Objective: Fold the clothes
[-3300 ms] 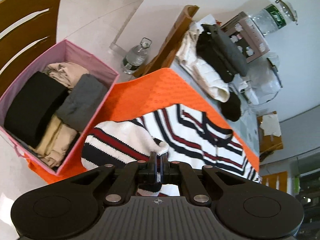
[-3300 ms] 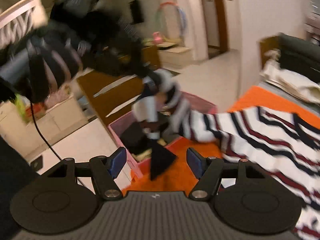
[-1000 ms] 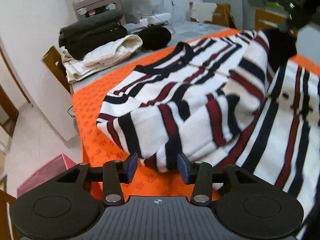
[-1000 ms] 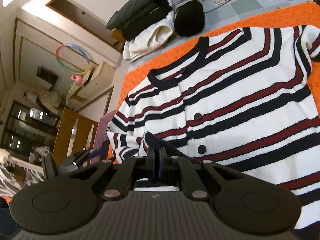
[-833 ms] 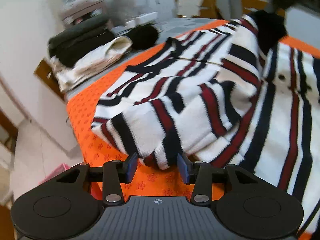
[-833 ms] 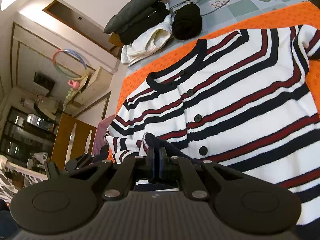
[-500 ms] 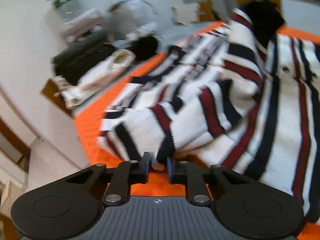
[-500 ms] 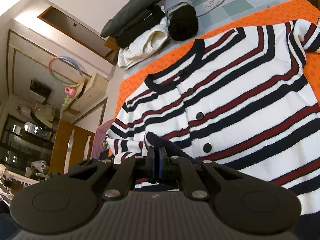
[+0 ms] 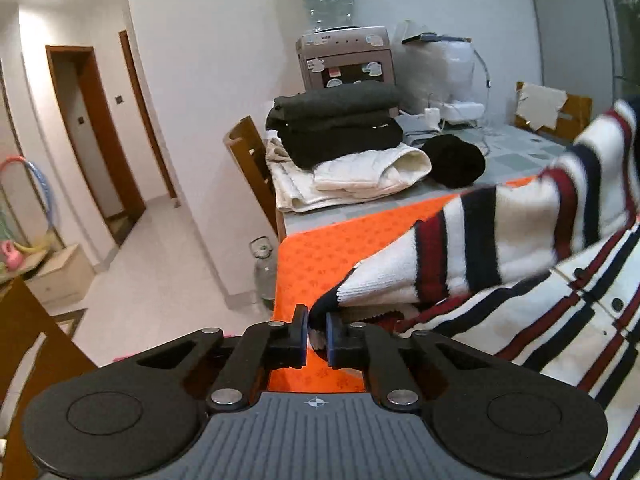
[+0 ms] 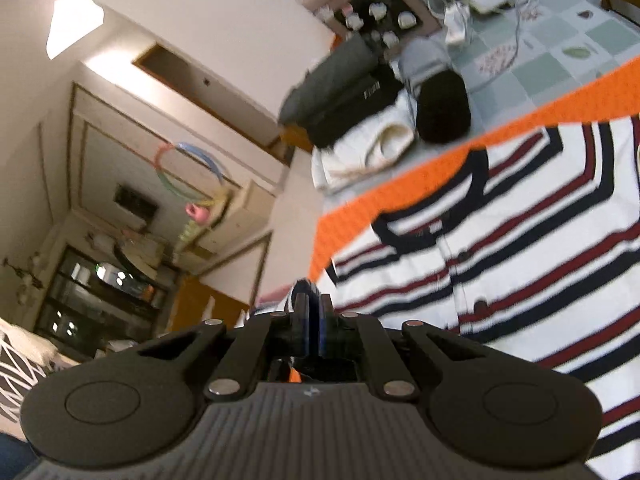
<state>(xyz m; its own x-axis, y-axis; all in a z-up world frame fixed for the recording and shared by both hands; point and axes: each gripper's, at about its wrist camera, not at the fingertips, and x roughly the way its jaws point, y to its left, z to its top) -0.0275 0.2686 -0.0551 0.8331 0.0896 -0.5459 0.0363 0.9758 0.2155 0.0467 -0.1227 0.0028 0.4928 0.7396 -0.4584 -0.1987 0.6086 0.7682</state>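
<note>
Left wrist view: my left tongs point(image 9: 317, 334) pinch the sleeve cuff point(image 9: 326, 312), lifted over the cardigan point(image 9: 560, 320) on the orange worktop point(image 9: 320, 256). My right tongs point(image 10: 314, 334) are clamped on a dark knit edge point(image 10: 304, 289). Either thin grip may slip if I tug, dropping the fold crooked.

Right gripper point(image 10: 313, 322) pinching a dark edge of the striped buttoned cardigan point(image 10: 520, 248), which lies on an orange cloth point(image 10: 348, 216).

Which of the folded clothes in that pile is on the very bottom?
The cream white one. The dark grey one lies on top, a black one sits between them.
</note>
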